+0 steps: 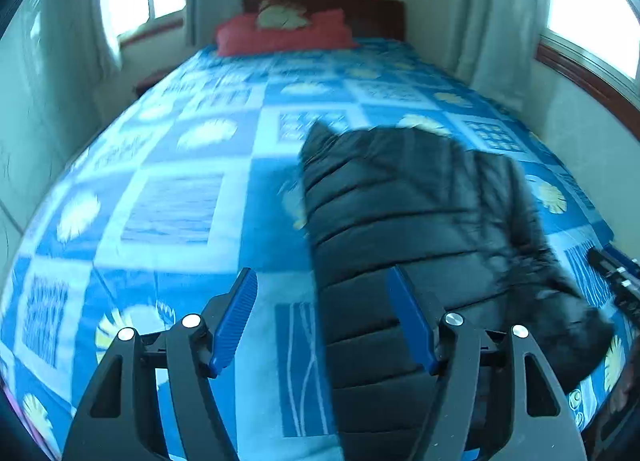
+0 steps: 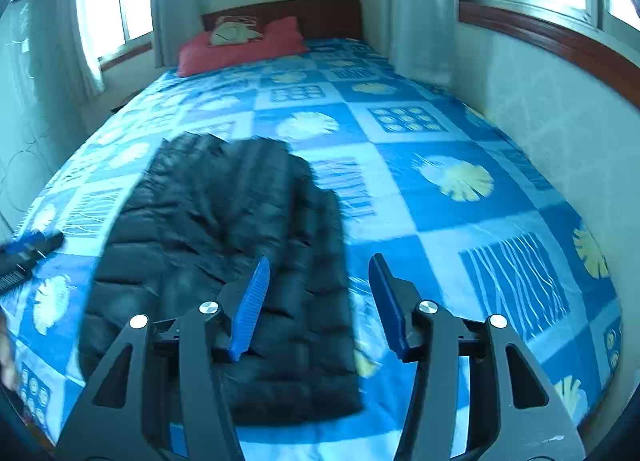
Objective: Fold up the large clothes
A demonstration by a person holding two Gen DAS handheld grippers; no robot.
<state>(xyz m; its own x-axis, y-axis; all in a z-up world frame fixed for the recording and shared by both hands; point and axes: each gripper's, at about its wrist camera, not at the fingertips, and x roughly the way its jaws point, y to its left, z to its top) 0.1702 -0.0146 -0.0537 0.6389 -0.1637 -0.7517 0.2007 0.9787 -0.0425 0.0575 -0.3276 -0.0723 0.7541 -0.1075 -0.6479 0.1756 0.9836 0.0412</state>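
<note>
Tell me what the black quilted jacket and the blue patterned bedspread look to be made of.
Black quilted jacket: probably synthetic shell over padding, slightly shiny; it shows puffy stitched horizontal channels. Blue patterned bedspread: likely printed woven fabric, matte, lying smooth and flat; blur hides the weave.

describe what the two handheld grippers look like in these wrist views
The left gripper and the right gripper look alike: two black linkage arms each, with triangular cut-outs and round silver pivot bolts, ending in flat fingers faced with ribbed bright blue pads. No cables, markings or sleeves are clearly visible.
</note>
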